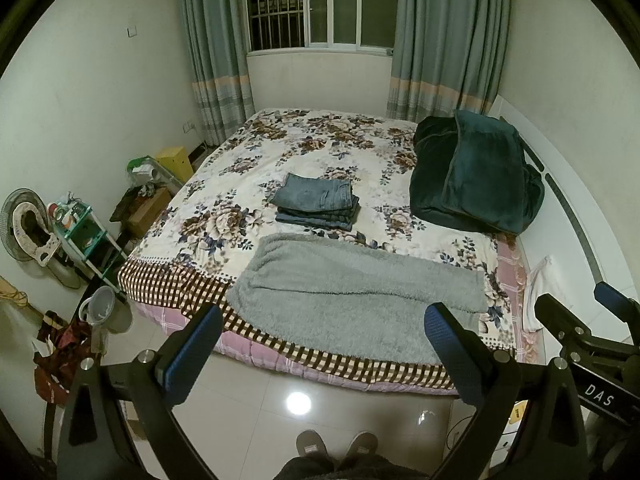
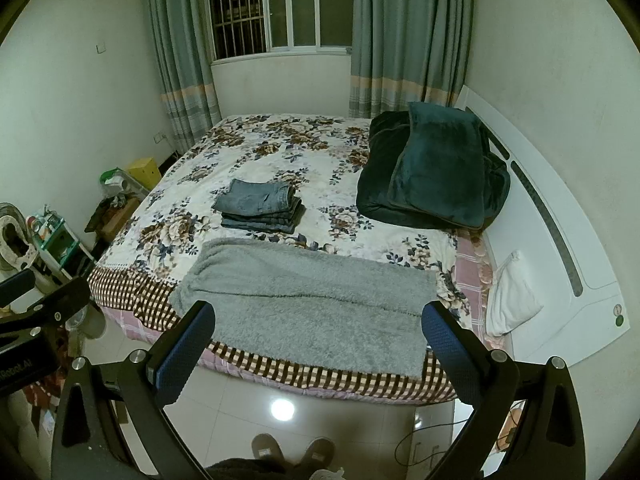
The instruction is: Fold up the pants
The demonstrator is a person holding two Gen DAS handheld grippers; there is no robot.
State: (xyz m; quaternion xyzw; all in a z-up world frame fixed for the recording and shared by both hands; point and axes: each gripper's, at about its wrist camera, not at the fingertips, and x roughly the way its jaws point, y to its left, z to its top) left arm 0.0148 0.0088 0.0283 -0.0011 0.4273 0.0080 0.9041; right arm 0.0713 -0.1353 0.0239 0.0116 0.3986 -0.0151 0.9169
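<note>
Floral bed (image 1: 320,148); grey pants (image 1: 352,300) flat beyond both wide-open grippers

The left gripper (image 1: 322,338) has matte black angular arms with triangular cut-outs, round silver screw heads at the joints, and blue fingers (image 1: 192,354) faced with dimpled rubber pads. The right gripper (image 2: 316,338) is built alike, its black body printed "DAS" in white lettering. Below, the person wears grey-brown slippers (image 1: 336,446) with pale labels and dark fuzzy trousers (image 2: 236,469).
</note>
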